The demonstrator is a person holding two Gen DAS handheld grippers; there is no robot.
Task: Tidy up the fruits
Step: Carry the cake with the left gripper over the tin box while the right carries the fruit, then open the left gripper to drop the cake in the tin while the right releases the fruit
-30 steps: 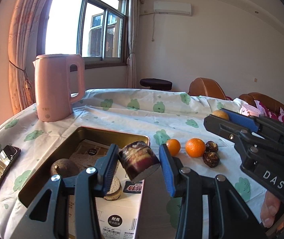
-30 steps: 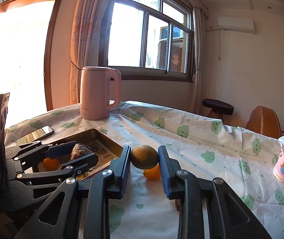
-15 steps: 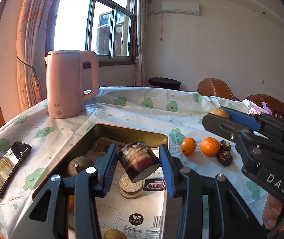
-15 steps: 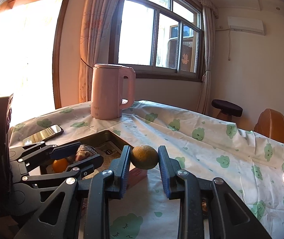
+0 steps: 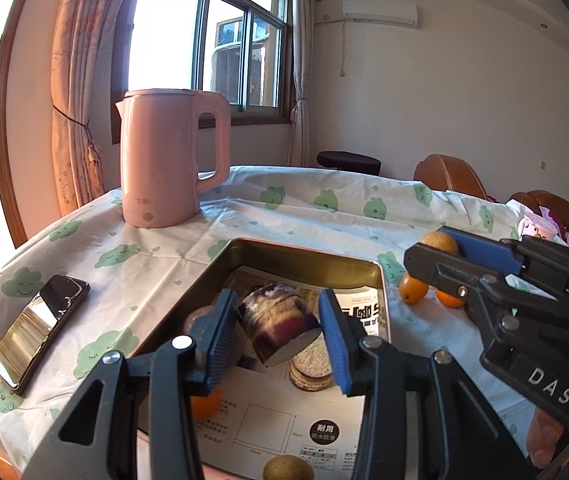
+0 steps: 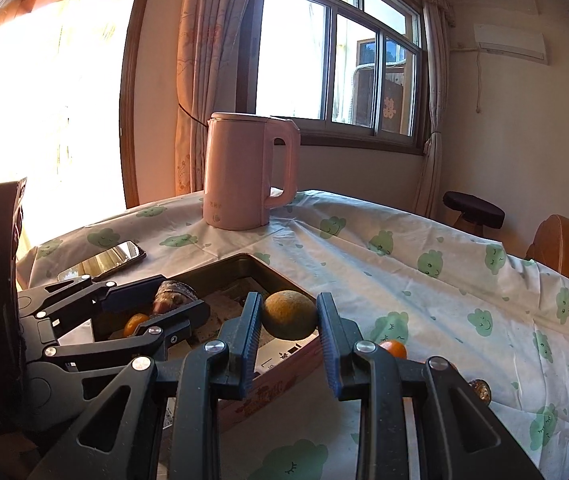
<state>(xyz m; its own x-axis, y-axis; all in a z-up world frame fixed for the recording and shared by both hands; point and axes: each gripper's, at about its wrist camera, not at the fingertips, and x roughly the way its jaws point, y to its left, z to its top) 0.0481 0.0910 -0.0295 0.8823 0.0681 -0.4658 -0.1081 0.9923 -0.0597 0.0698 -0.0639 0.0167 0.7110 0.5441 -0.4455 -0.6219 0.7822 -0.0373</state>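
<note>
Glossy black phone [image 5: 38,334] lies at the left edge of the left wrist frame on a cloud-printed tablecloth [image 5: 156,256], a pink kettle [image 5: 166,160] behind it. At centre the left gripper [image 5: 280,328] clamps a dark purple cut fruit [image 5: 278,322] over a metal tray [image 5: 296,254] lined with printed paper [image 5: 284,424] bearing Chinese characters. At right the right gripper [image 5: 444,246], stamped "DAS", pinches a brownish round fruit [image 5: 438,240] above two oranges [image 5: 414,290] on the cloth.
</note>
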